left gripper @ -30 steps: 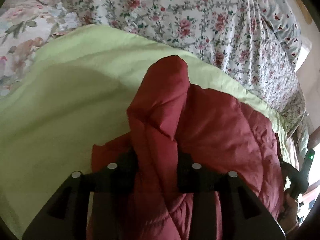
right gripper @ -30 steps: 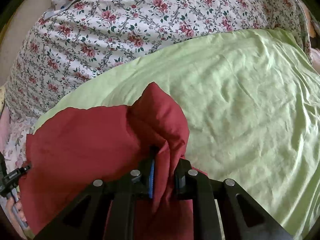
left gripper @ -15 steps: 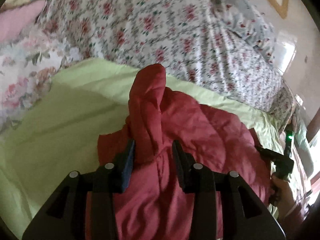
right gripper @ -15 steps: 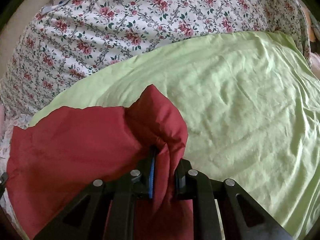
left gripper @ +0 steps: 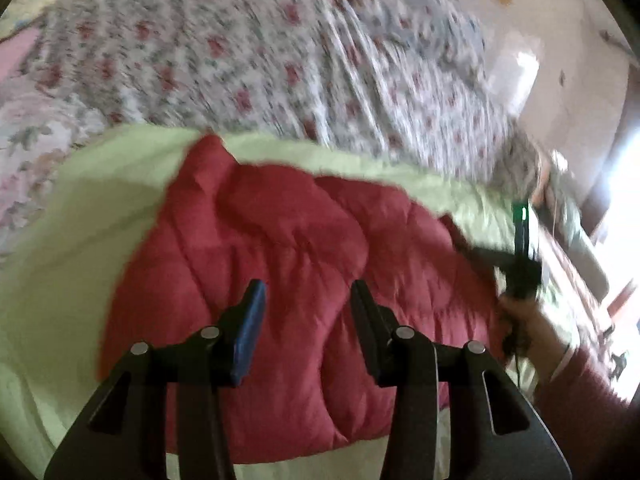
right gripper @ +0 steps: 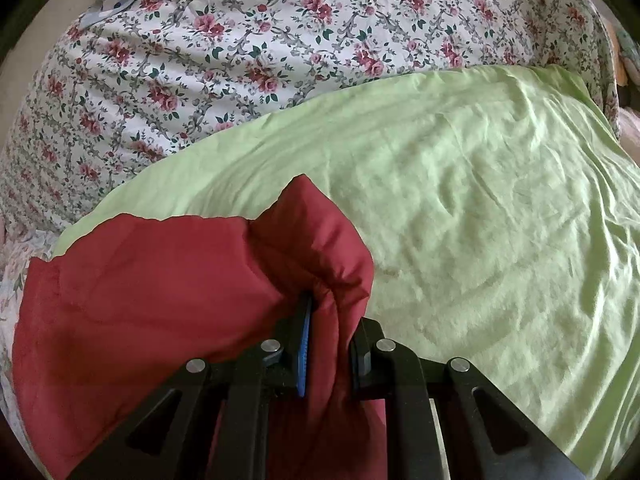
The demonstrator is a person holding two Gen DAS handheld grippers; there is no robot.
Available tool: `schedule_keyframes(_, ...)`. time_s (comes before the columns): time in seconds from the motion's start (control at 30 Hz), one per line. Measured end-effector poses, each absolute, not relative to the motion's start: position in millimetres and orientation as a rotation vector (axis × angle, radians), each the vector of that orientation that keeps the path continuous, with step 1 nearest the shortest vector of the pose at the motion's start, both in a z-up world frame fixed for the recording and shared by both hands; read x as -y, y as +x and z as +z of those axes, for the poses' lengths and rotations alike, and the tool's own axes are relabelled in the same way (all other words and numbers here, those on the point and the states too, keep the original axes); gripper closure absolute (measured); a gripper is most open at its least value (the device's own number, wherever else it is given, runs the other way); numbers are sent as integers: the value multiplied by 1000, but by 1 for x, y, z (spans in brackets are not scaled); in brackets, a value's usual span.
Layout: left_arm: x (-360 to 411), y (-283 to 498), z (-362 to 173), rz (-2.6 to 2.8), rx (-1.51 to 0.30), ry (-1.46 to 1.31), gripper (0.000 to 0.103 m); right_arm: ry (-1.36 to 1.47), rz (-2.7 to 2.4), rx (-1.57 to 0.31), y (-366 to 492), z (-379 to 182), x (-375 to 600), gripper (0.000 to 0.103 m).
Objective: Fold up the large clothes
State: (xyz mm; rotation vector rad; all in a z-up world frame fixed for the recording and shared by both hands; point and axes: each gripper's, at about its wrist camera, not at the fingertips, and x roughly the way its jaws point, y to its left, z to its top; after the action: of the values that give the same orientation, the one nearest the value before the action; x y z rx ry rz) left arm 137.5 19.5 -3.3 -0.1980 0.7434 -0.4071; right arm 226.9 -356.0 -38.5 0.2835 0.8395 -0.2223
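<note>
Left tongs: the left gripper [left gripper: 306, 300] hangs over the quilted dark-red padded garment [left gripper: 280, 280]; its jaws stand apart and have just been opening, with nothing pressed between the pads, the cloth lying loose beneath them.
Right tongs: the right gripper [right gripper: 330, 328] is clamped together on a bunched fold of the garment [right gripper: 160, 300], cloth rising in a peak just ahead of the fingertips.
Garment: it lies on the pale-green bed sheet [right gripper: 460, 200], spread leftward from the right tongs.
Left view only: to the right of the left tongs, a hand [left gripper: 528, 320] with a dark-red sleeve [left gripper: 592, 392] holds the other black tool; this view is motion-blurred.
Right view only: the clamped fold and the blue pad, shown sharply.
Edges: the garment's far edge stops short of the white rose-print floral cover [right gripper: 240, 60] ahead.
Open room: bare green sheet ahead and right of the right tongs.
</note>
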Motion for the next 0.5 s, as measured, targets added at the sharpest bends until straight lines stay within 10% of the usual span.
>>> schedule_keyframes(0.2, 15, 151, -37, -379, -848, -90, 62, 273, -223, -845, 227, -34, 355, 86)
schedule_keyframes(0.5, 14, 161, -54, -356, -890, -124, 62, 219, -123, -661, 140, 30, 311, 39)
